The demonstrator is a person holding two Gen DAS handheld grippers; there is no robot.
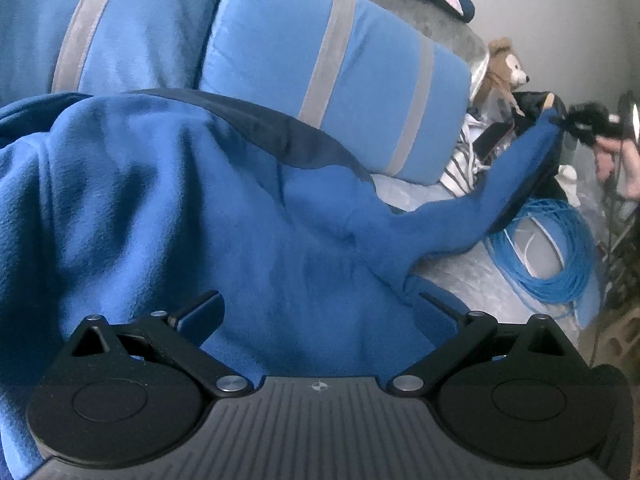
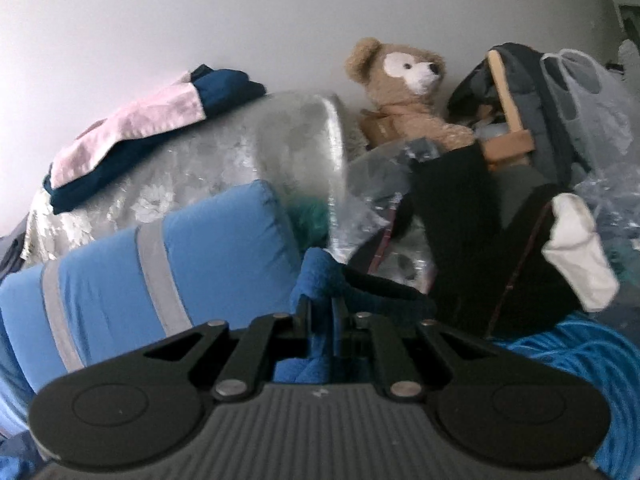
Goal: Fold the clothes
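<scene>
A blue fleece garment [image 1: 168, 200] with a dark navy collar band lies rumpled across the bed in the left wrist view. My left gripper [image 1: 318, 312] is open, its fingers wide apart low over the fleece, and fabric bulges up between them without being pinched. One sleeve [image 1: 500, 184] stretches up to the right, where my right gripper [image 1: 560, 118] holds its end in the air. In the right wrist view the right gripper [image 2: 320, 304] is shut on the blue sleeve cuff [image 2: 320, 276], which sticks out above the closed fingers.
Two light blue pillows [image 1: 340, 80] with grey stripes stand behind the fleece. A teddy bear [image 2: 404, 92], a black bag [image 2: 480, 240] and plastic wrap crowd the right corner by the wall. A coil of blue cable [image 1: 552, 248] lies on the bed at right. Folded pink and navy clothes [image 2: 132, 128] rest on a silvery bundle.
</scene>
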